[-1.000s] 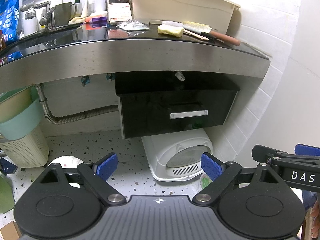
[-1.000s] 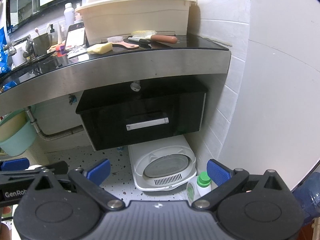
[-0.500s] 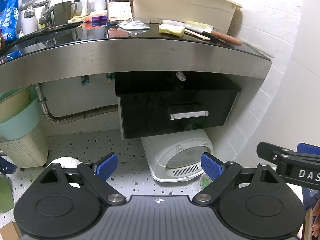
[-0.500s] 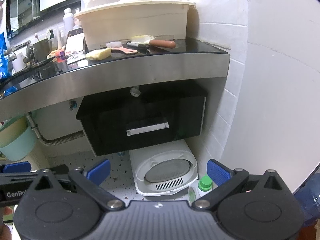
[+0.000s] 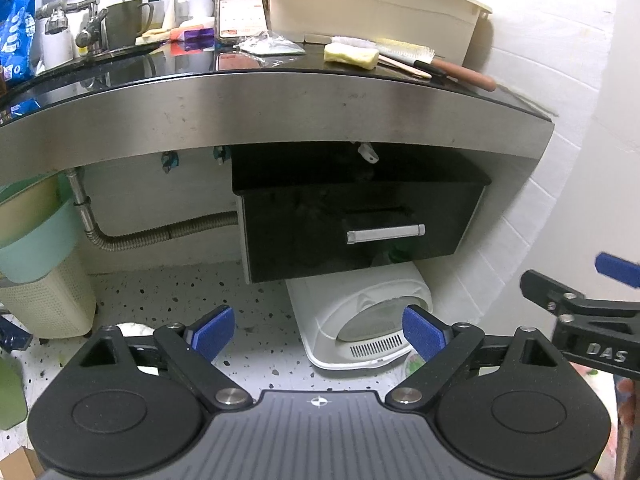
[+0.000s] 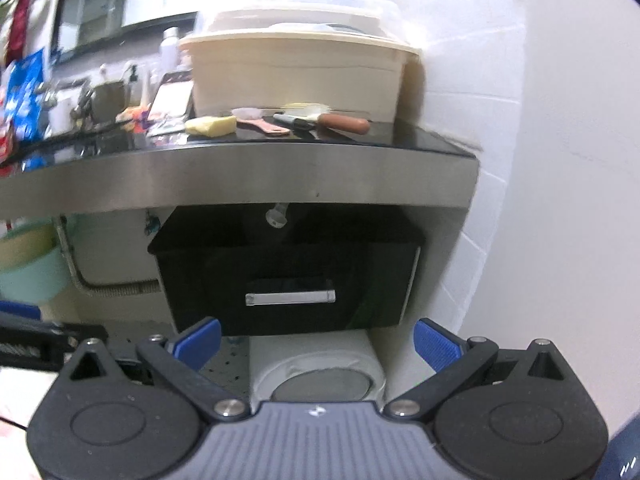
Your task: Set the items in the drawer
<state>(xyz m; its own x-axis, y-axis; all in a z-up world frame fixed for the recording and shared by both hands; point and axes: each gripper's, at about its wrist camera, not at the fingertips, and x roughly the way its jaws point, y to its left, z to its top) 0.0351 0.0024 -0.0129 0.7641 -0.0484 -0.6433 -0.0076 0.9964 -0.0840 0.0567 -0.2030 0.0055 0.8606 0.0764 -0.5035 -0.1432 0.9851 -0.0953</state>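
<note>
A black drawer [image 5: 352,224] with a silver bar handle [image 5: 386,234] hangs closed under the steel-edged counter [image 5: 260,116]; it also shows in the right wrist view [image 6: 288,276]. On the counter lie a yellow soap bar [image 5: 351,55], a brush with a brown handle [image 5: 448,66] and a plastic packet [image 5: 272,46]. My left gripper [image 5: 318,334] is open and empty, low in front of the drawer. My right gripper [image 6: 316,346] is open and empty, closer to the drawer, just below its handle [image 6: 290,298].
A white litter box [image 5: 360,312] sits on the speckled floor under the drawer. A cream tub [image 5: 372,8] stands on the counter against the tiled wall. A teal basin [image 5: 36,232] and a cream basket [image 5: 44,300] stand at left. A flexible hose [image 5: 160,234] runs beside the drawer.
My right gripper has moved forward toward the drawer and its view is blurred with motion. My left gripper has barely moved.
</note>
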